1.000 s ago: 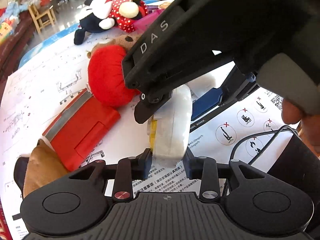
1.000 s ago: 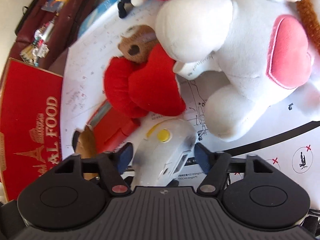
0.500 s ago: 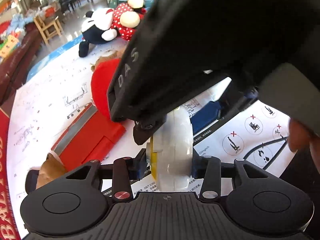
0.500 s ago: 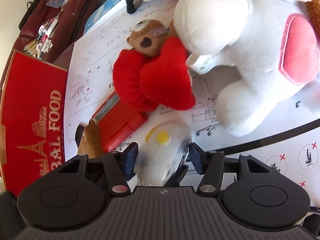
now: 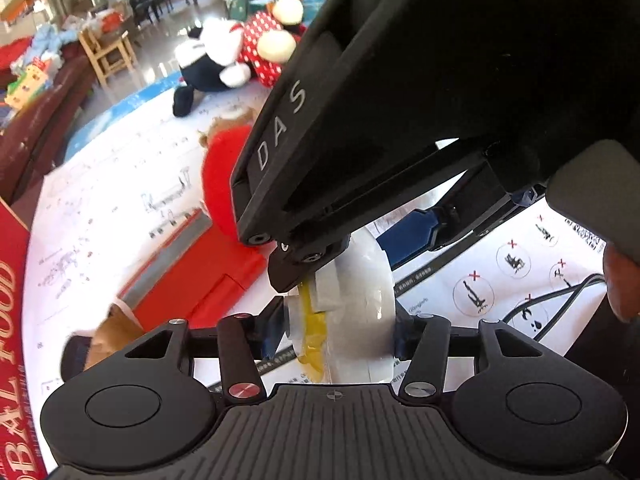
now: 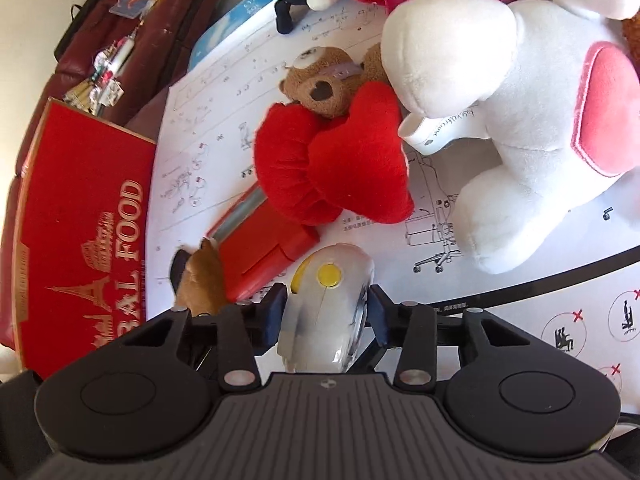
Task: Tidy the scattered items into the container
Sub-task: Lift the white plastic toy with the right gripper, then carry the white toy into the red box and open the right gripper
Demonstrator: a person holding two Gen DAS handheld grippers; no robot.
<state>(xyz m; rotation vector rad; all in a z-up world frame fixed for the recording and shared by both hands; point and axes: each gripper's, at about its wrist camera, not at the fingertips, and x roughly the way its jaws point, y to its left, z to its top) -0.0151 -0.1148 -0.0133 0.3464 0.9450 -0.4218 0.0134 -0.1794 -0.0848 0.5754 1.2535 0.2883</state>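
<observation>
Both grippers were on the same white plastic gadget (image 6: 326, 312) with a yellow button, just off the printed paper sheet (image 6: 500, 272) covering the table. Right gripper (image 6: 325, 314): jaws closing, blue pads on either side of the gadget and looking in contact with its flanks, so it read as clamped. Left gripper (image 5: 340, 334): jaws opening with the gadget (image 5: 360, 312) between them; the right-hand pad sat at the gadget's edge, the left-hand pad was beside the yellow part, contact hard to judge there. The right gripper's black body (image 5: 420, 100) filled the upper part of the left wrist view, crossing over the gadget. Gadget was near a flat red case (image 6: 264, 248) and just in front of a brown teddy hugging a red heart (image 6: 340, 160). A big white plush with a pink heart patch (image 6: 520, 120) lay right of it, a mouse doll in a red polka-dot dress (image 5: 240, 56) further back. Red cardboard box (image 6: 88, 232) printed "FOOD" stood at the left edge of the sheet, well apart from the gadget; the gadget was not in it
</observation>
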